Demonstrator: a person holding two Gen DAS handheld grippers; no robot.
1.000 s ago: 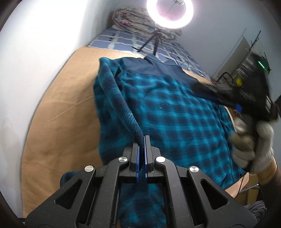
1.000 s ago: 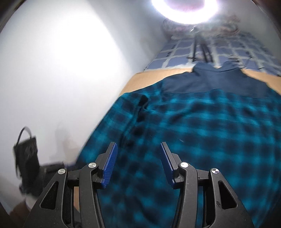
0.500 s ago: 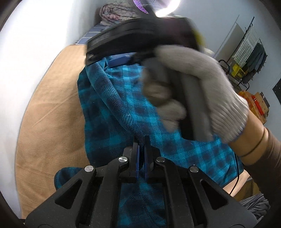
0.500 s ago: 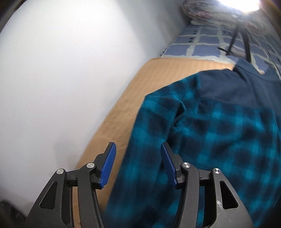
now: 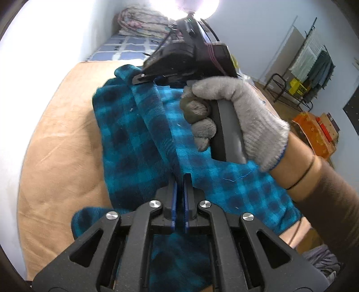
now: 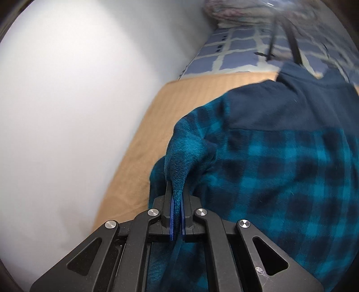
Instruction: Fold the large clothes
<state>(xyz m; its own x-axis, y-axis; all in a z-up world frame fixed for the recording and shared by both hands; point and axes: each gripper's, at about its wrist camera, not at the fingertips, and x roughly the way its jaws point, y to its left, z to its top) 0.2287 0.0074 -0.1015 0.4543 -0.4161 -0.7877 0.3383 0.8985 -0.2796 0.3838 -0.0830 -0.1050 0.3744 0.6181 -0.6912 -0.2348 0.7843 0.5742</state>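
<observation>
A teal-and-black plaid fleece shirt [image 5: 134,134] with a navy yoke [image 6: 291,107] lies on a tan bed cover [image 5: 56,146]. My left gripper [image 5: 179,177] is shut on a raised ridge of the shirt near its lower part. In the left wrist view a gloved hand [image 5: 235,107] holds my right gripper [image 5: 139,79] farther up the same ridge, at the shoulder end. In its own view my right gripper [image 6: 177,186] has its jaws closing, and the pads pinch a fold of the teal fleece [image 6: 184,152] at the shirt's left edge.
A white wall [image 6: 78,101] runs close along the bed's left side. Beyond the shirt are a blue checked sheet [image 5: 125,48], a rolled quilt [image 5: 139,22] and a ring light [image 5: 186,6] on a tripod [image 6: 294,45]. A clothes rack [image 5: 314,63] and orange boxes [image 5: 314,130] stand at right.
My right gripper moved from over the shirt's middle to its left shoulder edge and closed from open onto a fold. The left gripper kept its grip on the ridge.
</observation>
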